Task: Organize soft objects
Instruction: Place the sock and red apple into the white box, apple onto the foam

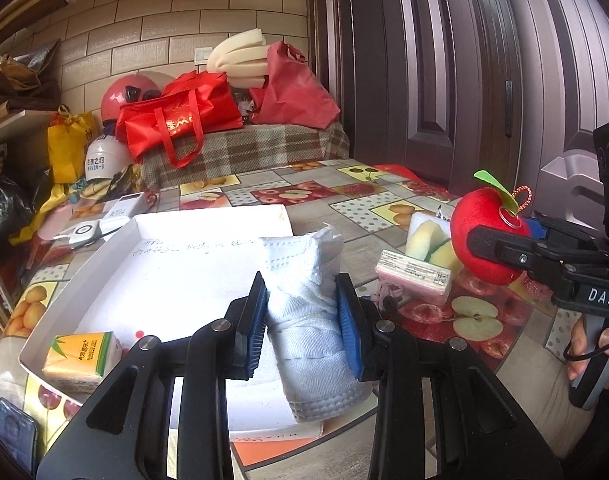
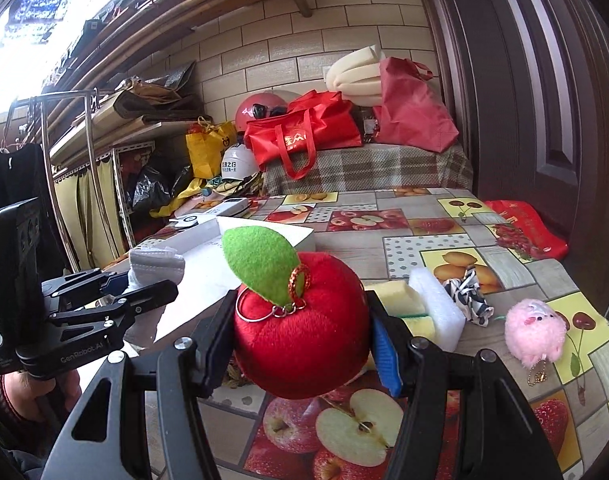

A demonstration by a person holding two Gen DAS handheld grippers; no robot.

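My left gripper [image 1: 302, 320] is shut on a rolled white cloth bundle [image 1: 308, 312], held above the shallow white box [image 1: 208, 216]; the same cloth bundle [image 2: 152, 268] shows at the left of the right wrist view. My right gripper [image 2: 300, 328] is shut on a red plush apple [image 2: 304, 336] with a green felt leaf and a key ring, lifted over the fruit-print tablecloth. That plush apple [image 1: 484, 236] appears at the right of the left wrist view. A tissue pack [image 1: 80, 356] lies in the box's near left corner.
On the table lie yellow-green sponges [image 1: 428, 240], white foam [image 2: 436, 304], a pink packet [image 1: 412, 280], a patterned scrunchie [image 2: 468, 292] and a pink fluffy toy [image 2: 536, 332]. A power bank [image 1: 124, 208] sits beyond the box. Red bags [image 1: 180, 116] and helmets fill the back; a dark door [image 1: 444, 60] stands right.
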